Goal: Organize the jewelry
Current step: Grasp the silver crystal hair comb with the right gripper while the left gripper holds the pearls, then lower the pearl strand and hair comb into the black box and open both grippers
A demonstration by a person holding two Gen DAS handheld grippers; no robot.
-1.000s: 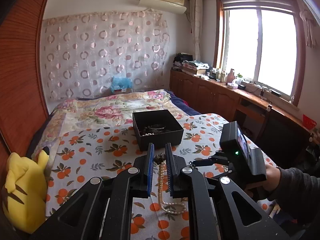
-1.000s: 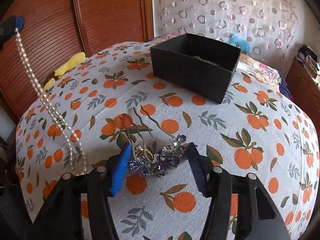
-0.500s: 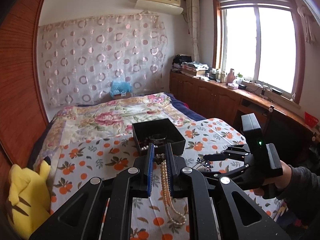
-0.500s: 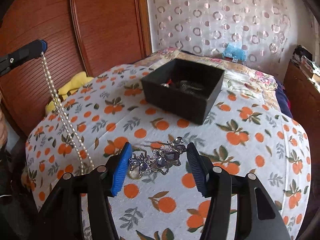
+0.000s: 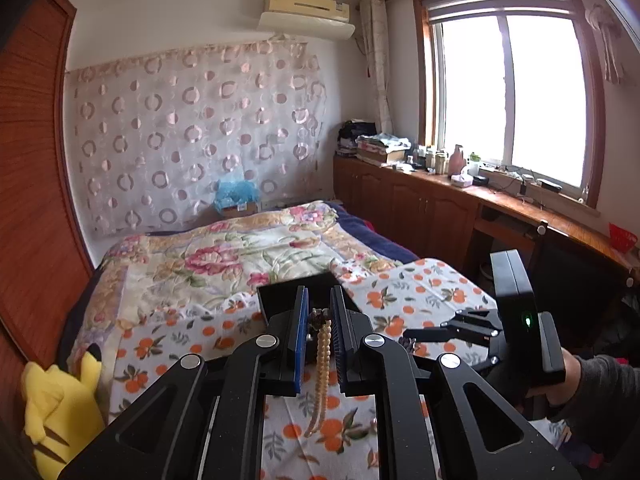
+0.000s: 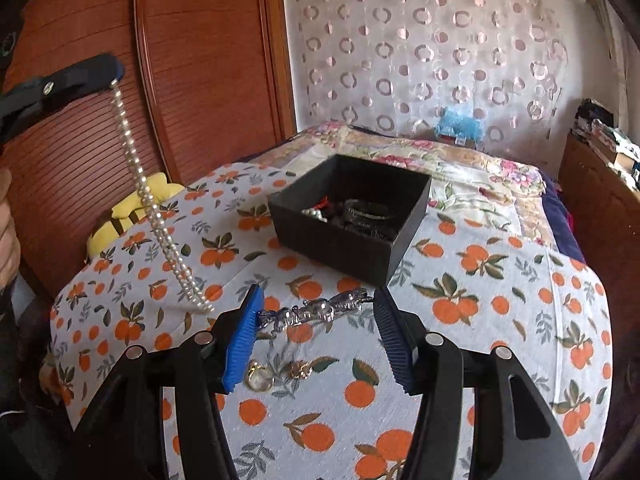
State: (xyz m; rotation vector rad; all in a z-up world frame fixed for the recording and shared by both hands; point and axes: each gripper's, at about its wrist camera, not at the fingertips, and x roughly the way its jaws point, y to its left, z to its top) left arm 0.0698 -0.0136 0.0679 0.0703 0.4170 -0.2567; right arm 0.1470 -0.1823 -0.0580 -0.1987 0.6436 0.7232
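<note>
Left tool (image 5: 318, 328): pads pressed together on one end of the pearl necklace (image 6: 160, 216), held high so the strand hangs free with its lower end just above the orange-print bedspread (image 6: 500, 308); probably raised to keep it from tangling before it goes in the box.

Black box (image 6: 352, 216): open-topped, on the bed, beyond both tools; already holds several dark pieces and so serves as the collecting point.

Right tool (image 6: 316, 314): jaws half spread, gripping a jewelled hair ornament (image 6: 316, 312) endwise, clear of the bedspread.

Gold ring (image 6: 259, 378) and small gold piece (image 6: 299, 370): lying on the bedspread under the right tool, not yet gathered.
</note>
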